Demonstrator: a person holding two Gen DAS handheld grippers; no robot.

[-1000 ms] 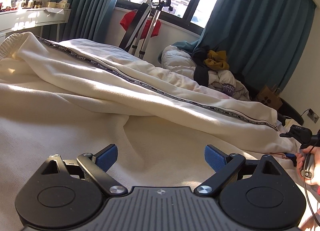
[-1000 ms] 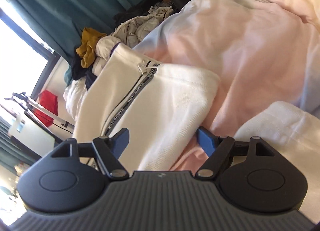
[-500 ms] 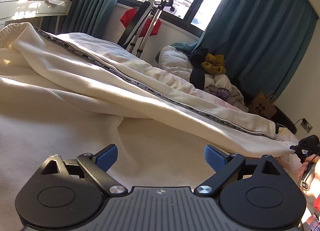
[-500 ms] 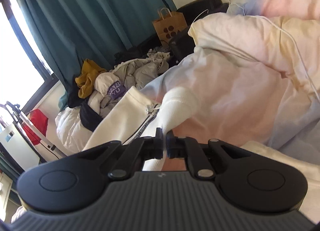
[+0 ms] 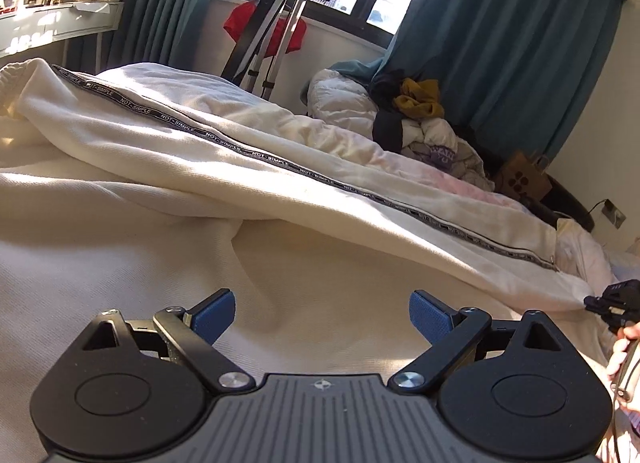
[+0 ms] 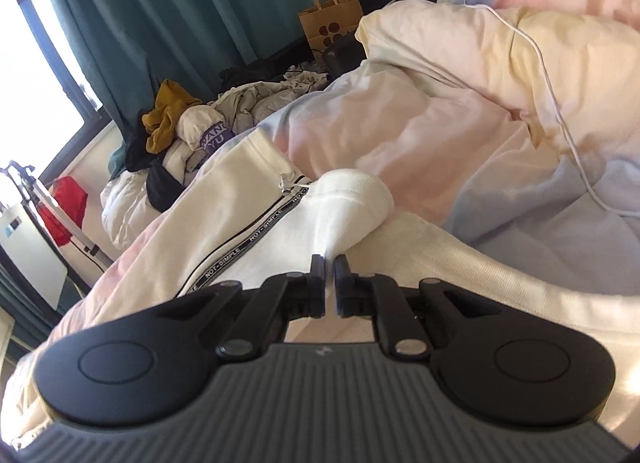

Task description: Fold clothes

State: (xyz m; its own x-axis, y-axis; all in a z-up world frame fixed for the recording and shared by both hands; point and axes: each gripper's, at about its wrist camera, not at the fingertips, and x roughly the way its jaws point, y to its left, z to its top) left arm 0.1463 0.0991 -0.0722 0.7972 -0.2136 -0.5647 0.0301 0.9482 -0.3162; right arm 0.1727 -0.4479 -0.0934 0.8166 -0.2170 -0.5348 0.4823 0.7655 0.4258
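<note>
Bedroom, teal curtains (image 5: pixel 500 63), sunlit bed (image 5: pixel 120 263) as work surface. Right gripper (image 6: pixel 329 283): jaws pinched together on the corner of the cream track pants (image 5: pixel 280 167), at the waistband end by the drawstring. Left gripper (image 5: pixel 320 313): jaws wide apart, nothing between them, low over the cream bedding. Pants lie stretched at full length across the bed, lettered side stripe (image 5: pixel 320 179) uppermost. No crosswise fold visible; judged early, folds remain. Unsorted laundry pile (image 5: pixel 416 123) near the window.

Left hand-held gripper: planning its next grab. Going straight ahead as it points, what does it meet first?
Probably the cream trousers lying across its path; the open left hand-held gripper hovers over cream fabric, depth unclear.
</note>
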